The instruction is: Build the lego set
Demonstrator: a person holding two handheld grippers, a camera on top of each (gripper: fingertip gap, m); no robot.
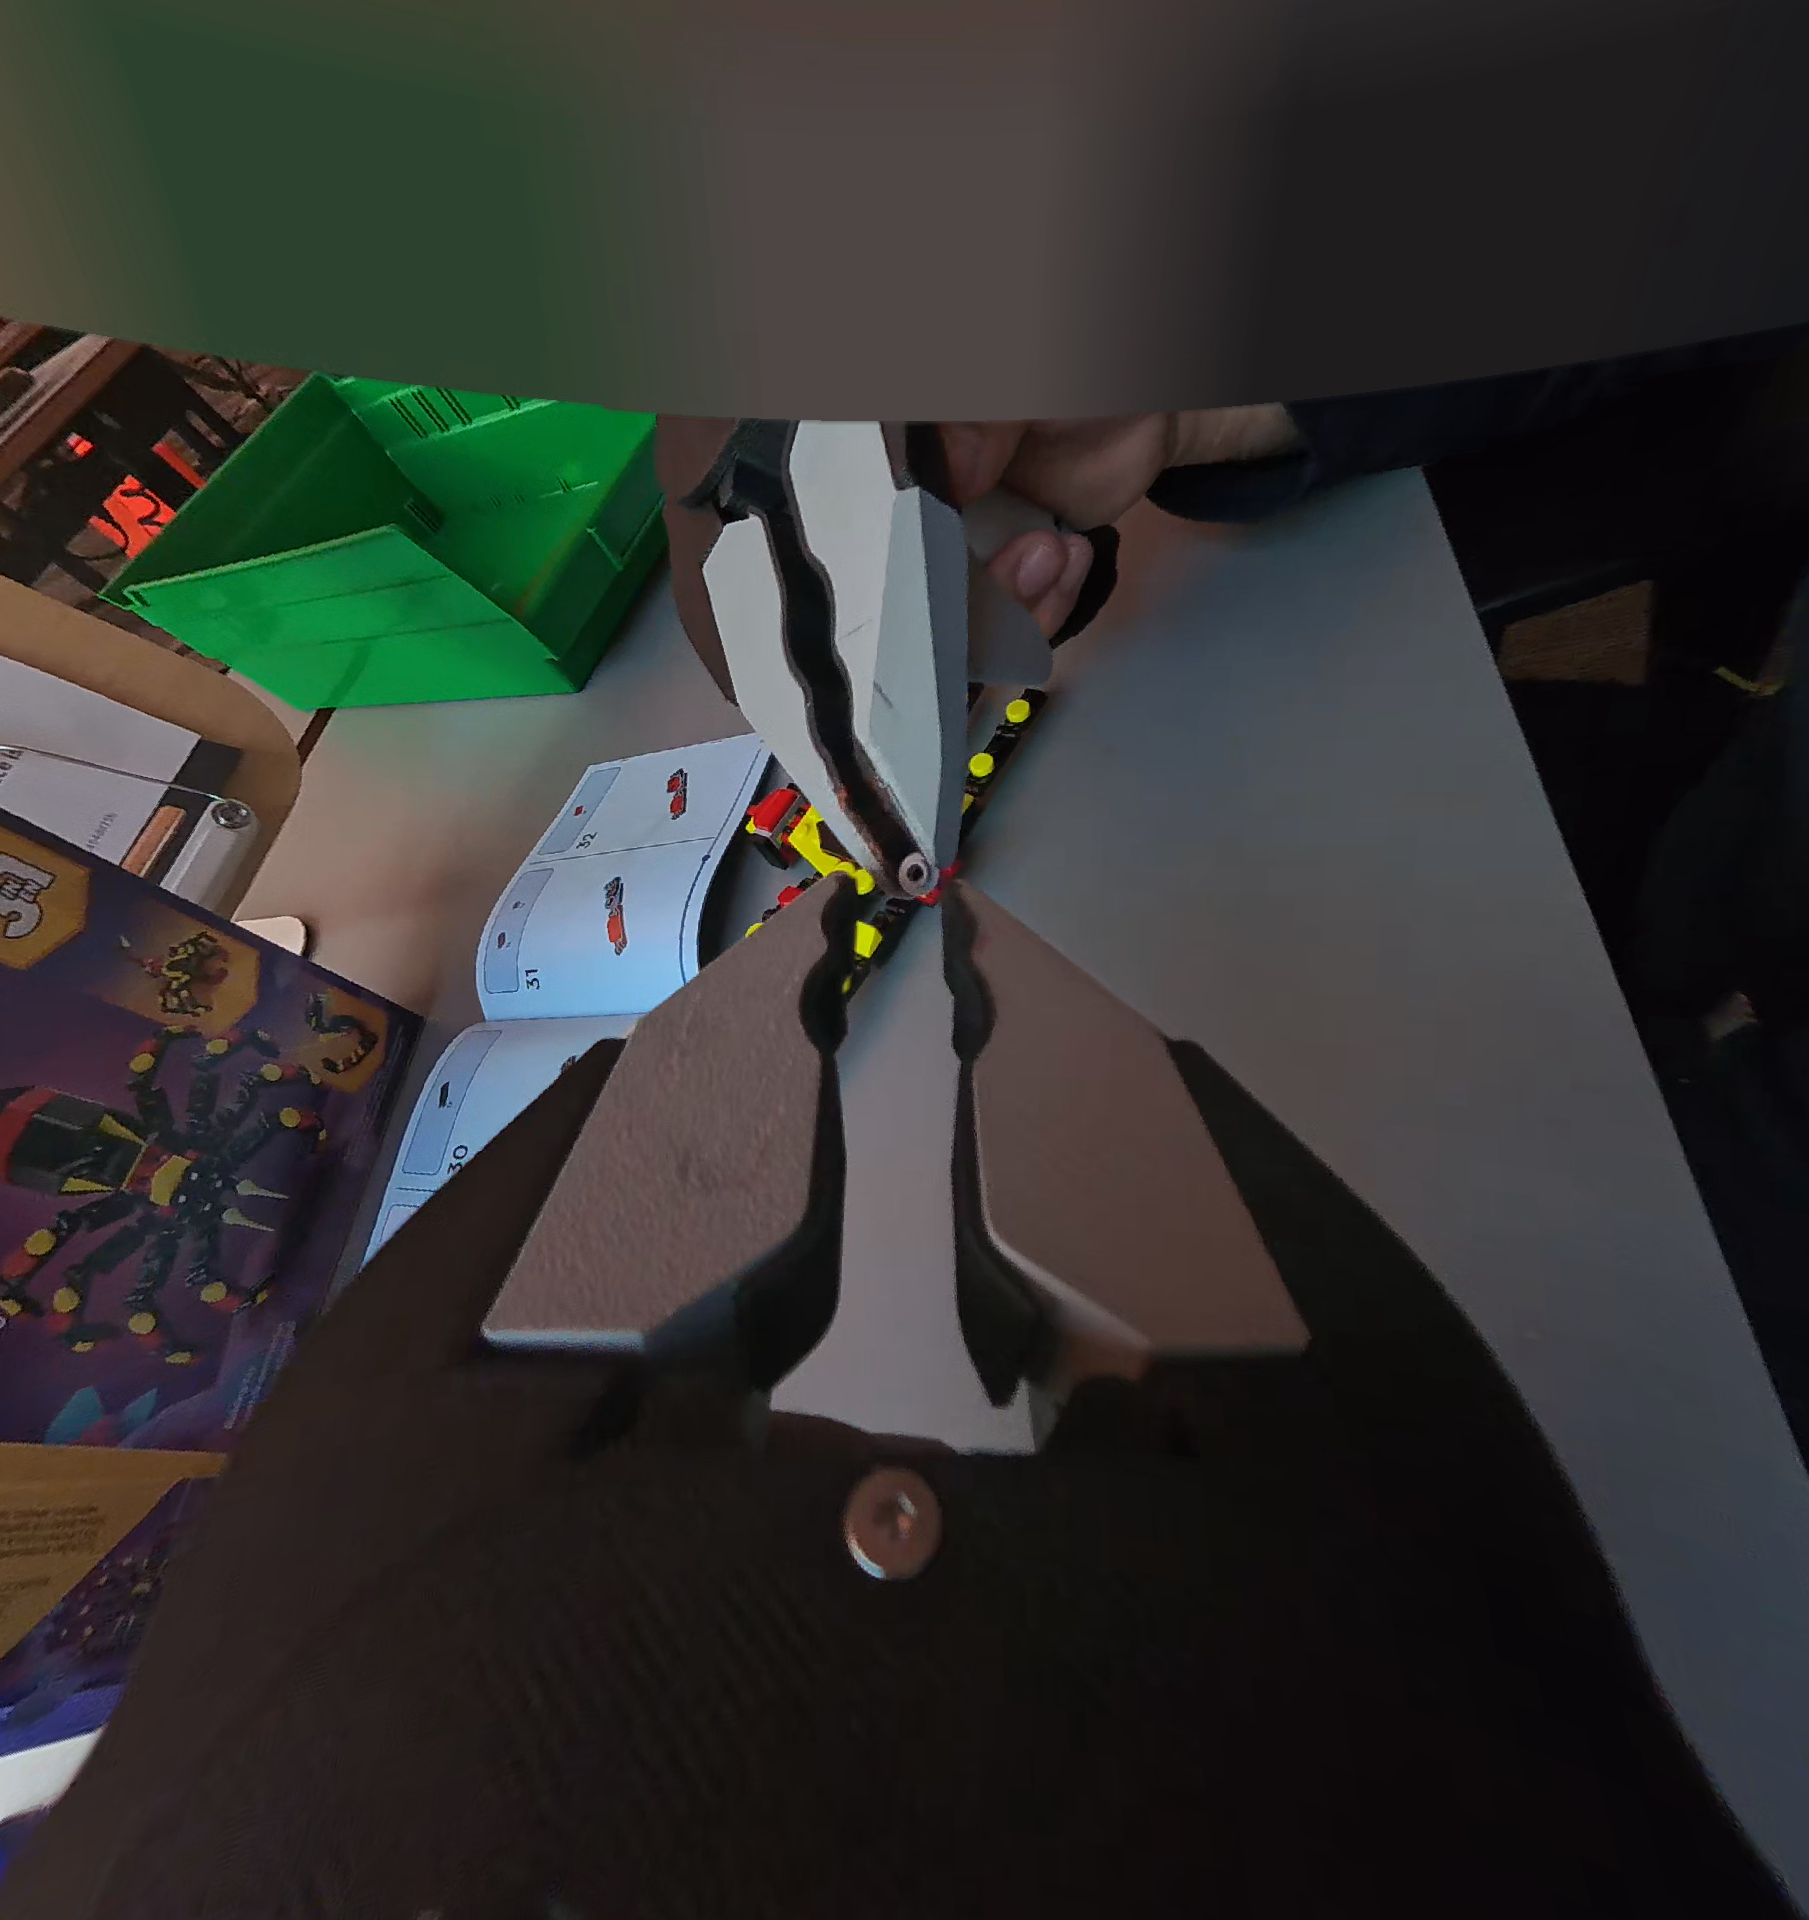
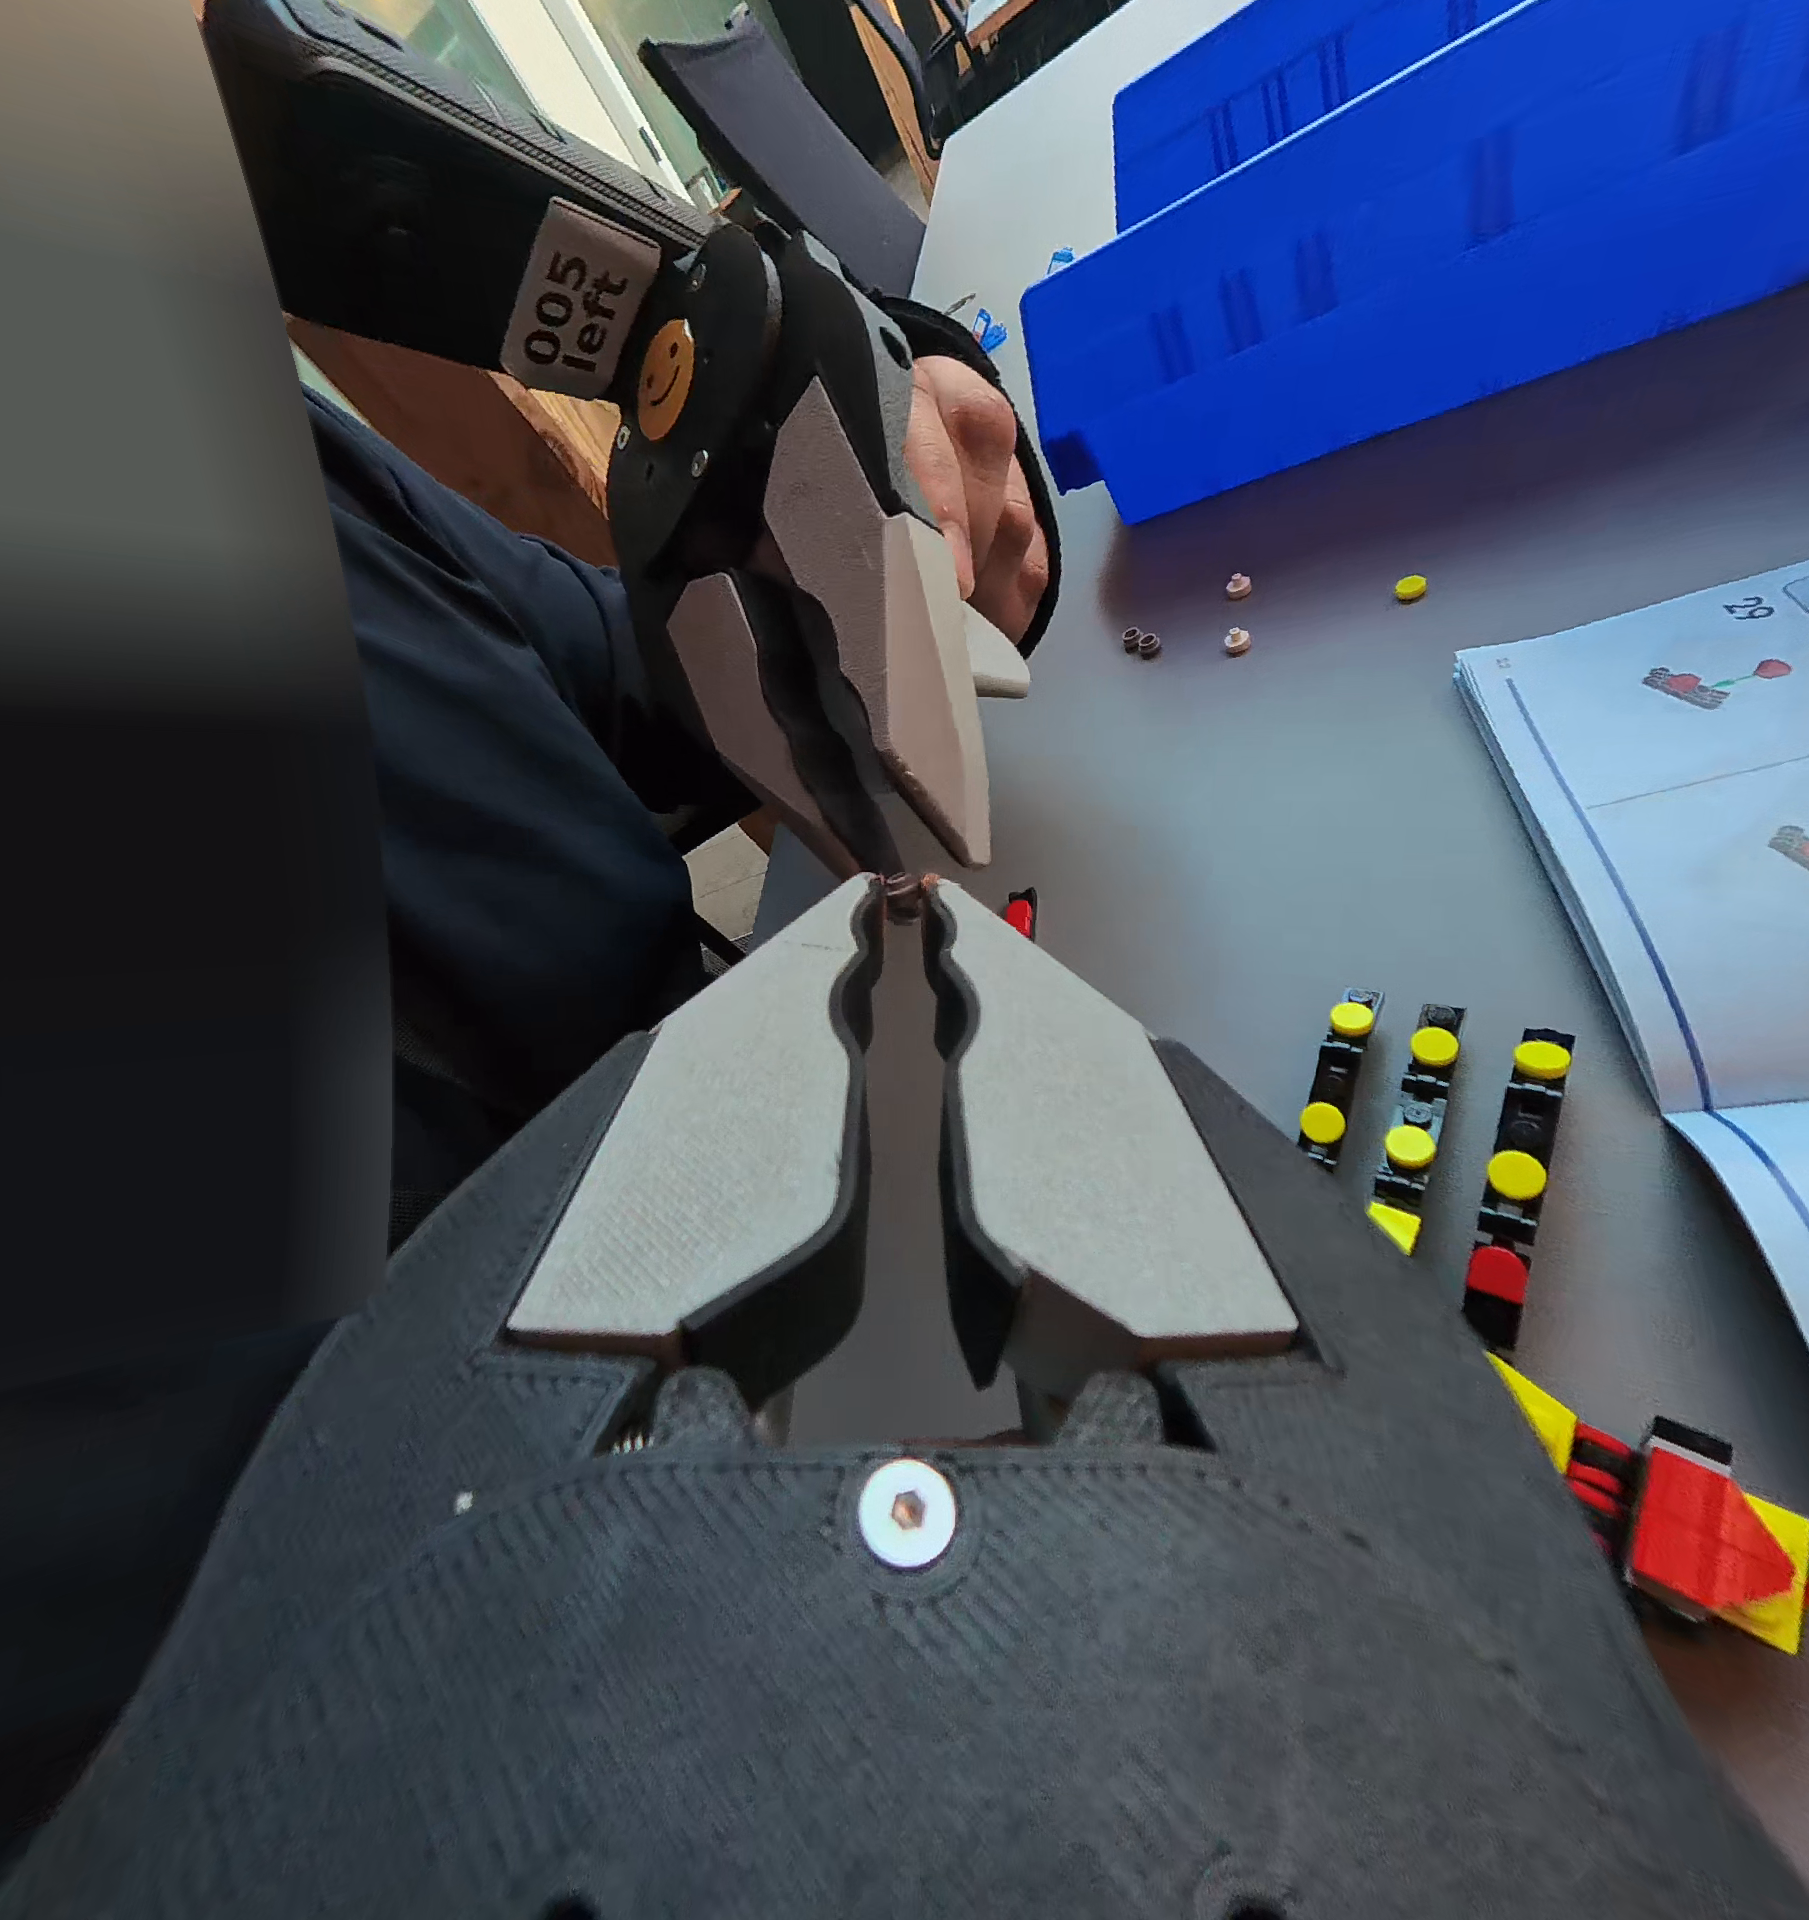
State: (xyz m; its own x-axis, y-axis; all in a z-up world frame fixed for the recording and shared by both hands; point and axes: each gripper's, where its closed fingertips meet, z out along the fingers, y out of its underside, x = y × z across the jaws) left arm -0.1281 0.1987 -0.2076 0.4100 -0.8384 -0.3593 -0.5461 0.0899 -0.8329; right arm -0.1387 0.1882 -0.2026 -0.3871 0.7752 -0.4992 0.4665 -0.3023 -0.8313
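Above the grey counter, the right tool pinches a small brown round stud; the left tool, slightly parted, meets it tip-to-tip. Lettered instruction booklet lies beside black-yellow lego strips.

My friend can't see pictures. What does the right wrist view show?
Two claws meet tip to tip above a grey table, the right claw pinching a tiny brown piece against the left claw. To the right lie black lego strips with yellow dots, an open instruction booklet and a blue bin.
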